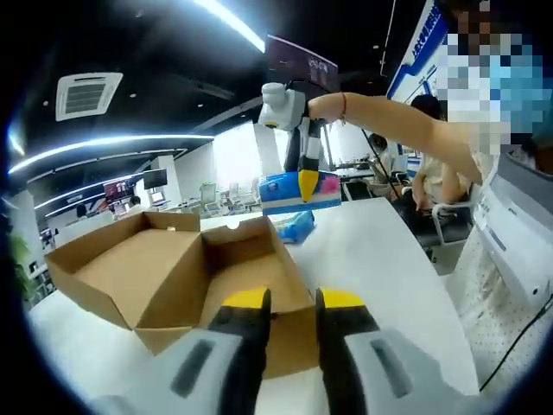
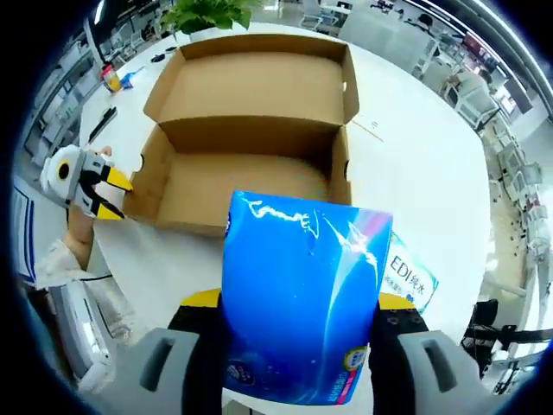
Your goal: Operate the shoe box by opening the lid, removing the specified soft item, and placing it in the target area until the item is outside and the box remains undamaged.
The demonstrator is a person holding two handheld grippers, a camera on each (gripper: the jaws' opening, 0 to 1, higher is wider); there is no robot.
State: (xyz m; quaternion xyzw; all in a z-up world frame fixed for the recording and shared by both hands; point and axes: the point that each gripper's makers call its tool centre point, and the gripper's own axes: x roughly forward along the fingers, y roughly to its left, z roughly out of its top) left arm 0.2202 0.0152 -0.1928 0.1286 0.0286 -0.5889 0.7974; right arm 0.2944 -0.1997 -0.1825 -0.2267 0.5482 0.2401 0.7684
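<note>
1. While the shoe box already lies open with its lid folded back, the soft item — a blue tissue pack — is out of it and off the tabletop, clamped between the right gripper jaws.
2. What remains, I judge, is setting the pack down in the target area; a second blue pack lies on the tabletop just beyond the right jaws.
3. As far as its floor shows, the box looks empty — its walls appear intact.
4. Ahead of the left gripper jaws, the box's near wall is close; those jaws stand slightly apart, holding nothing.
</note>
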